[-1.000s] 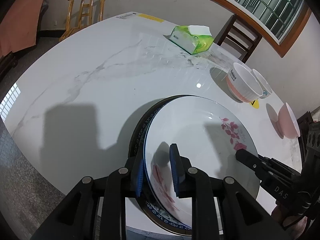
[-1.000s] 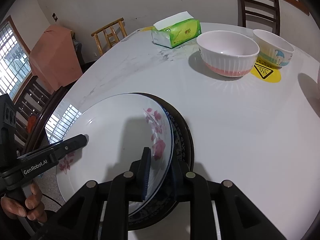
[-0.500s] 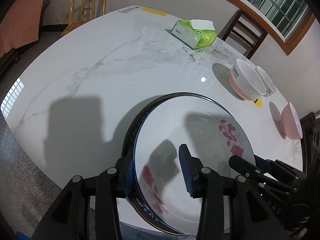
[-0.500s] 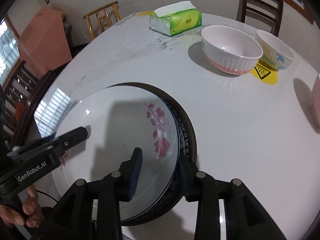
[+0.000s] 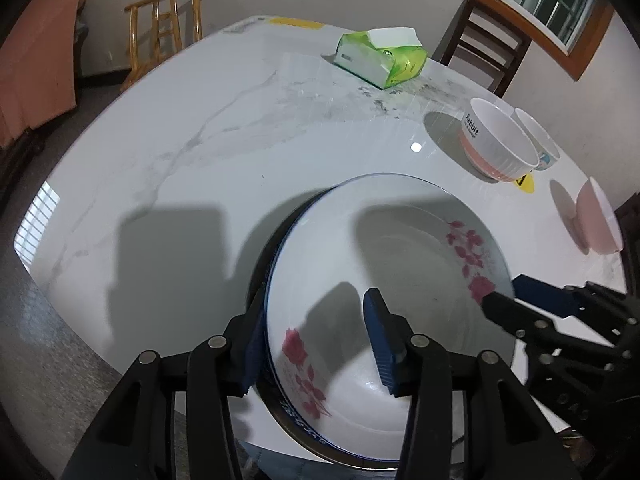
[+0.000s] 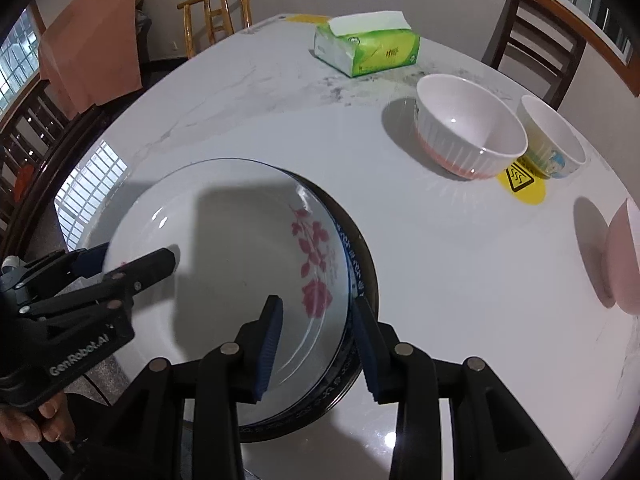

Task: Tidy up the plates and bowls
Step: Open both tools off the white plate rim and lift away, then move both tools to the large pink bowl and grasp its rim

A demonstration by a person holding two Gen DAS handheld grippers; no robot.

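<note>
Nearest the cameras: left gripper [image 5: 316, 346], jaws opening, straddling the near-left rim of a white plate [image 5: 392, 280] with pink flowers, pads clear of it. Opposite, right gripper [image 6: 318, 344], jaws parted and likewise astride the plate's right rim, not pressing. White plate resting inside a darker blue-patterned plate [image 6: 360, 276], both near the front edge of a round marble table [image 5: 192, 140]. At lower left in the right wrist view, a hand [image 6: 30, 420] on the left gripper's handle. Farther back, to the right: a white bowl [image 6: 468, 128] with a pink base, just beside a smaller cartoon-printed bowl [image 6: 552, 140] on a yellow sticker [image 6: 524, 186]; a pink bowl [image 6: 624, 256] at the right edge. Beyond, a green tissue pack [image 6: 368, 50]. Behind the table, a wooden chair [image 6: 218, 12] and a dark chair [image 6: 536, 48].
</note>
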